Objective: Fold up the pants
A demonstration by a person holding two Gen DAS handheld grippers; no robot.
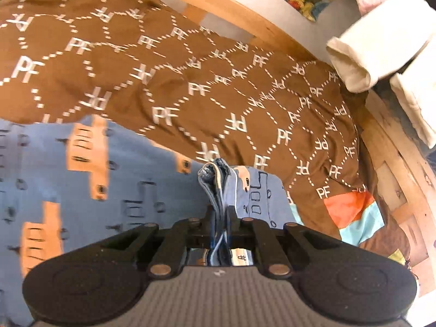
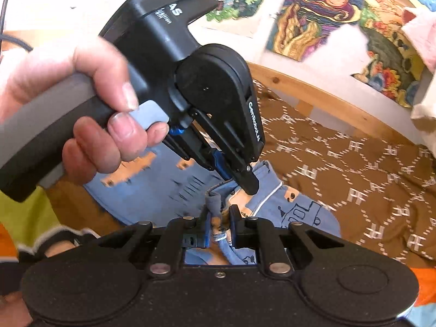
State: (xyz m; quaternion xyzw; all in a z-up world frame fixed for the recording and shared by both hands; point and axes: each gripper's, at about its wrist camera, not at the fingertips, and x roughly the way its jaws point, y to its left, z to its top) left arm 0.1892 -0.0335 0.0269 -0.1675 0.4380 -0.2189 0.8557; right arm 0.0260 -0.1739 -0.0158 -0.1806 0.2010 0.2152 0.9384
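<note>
Both my left tool and right tool are clamped on bunched edges of the pants, low and centre over the bed's brown cover; I judge the thick layers could slip unevenly, skewing the fold.

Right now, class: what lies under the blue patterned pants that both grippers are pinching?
Under the pants lies a brown blanket with a white PF pattern, inside a wooden bed frame. The left gripper and right gripper pinch the pants' edge. Whatever lies directly beneath the pants is covered.
</note>
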